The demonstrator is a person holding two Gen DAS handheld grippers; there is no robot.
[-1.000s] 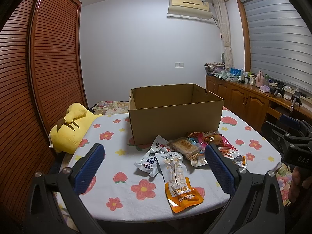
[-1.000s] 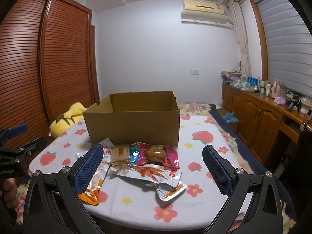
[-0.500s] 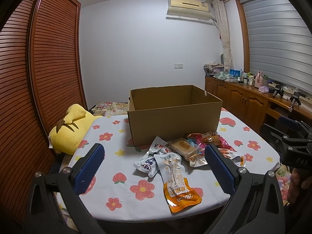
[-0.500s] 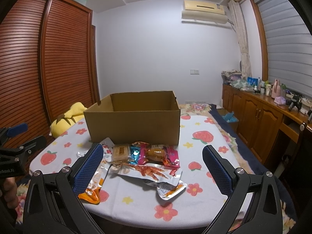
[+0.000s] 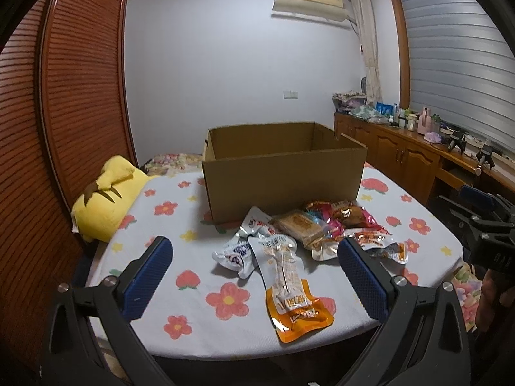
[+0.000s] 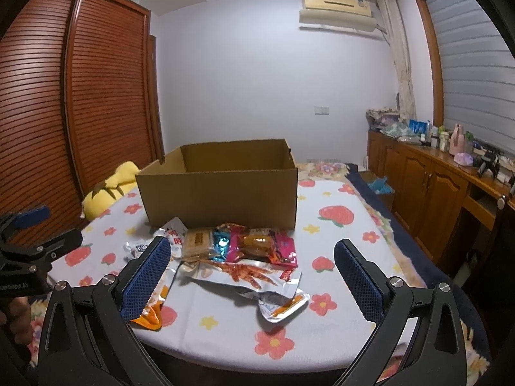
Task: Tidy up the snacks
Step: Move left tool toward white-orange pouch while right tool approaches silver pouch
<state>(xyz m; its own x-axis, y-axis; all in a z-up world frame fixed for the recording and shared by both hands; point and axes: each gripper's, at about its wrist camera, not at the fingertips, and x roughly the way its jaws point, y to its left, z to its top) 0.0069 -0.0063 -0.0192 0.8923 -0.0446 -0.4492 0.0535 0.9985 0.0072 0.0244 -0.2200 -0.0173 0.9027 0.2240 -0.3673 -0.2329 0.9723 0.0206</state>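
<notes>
An open cardboard box [image 5: 283,177] stands on the flowered table [image 5: 193,289]; it also shows in the right wrist view [image 6: 222,189]. Several snack packets lie in a pile in front of it: an orange-and-clear pouch [image 5: 289,286], white packets [image 5: 238,251], a biscuit pack [image 5: 299,225] and a red-pink pack [image 6: 257,244], plus a silver pouch [image 6: 254,276]. My left gripper [image 5: 254,276] is open and empty, above the table's near edge. My right gripper [image 6: 251,276] is open and empty, short of the pile.
A yellow plush toy [image 5: 106,193] lies at the table's left edge by the slatted wardrobe [image 5: 64,112]. A wooden sideboard [image 6: 434,180] with bottles runs along the right wall. The right gripper shows at the left view's right edge [image 5: 482,225].
Both views have shifted slightly: the box and the snack pile sit a little lower and closer. Both grippers stay open and empty.
</notes>
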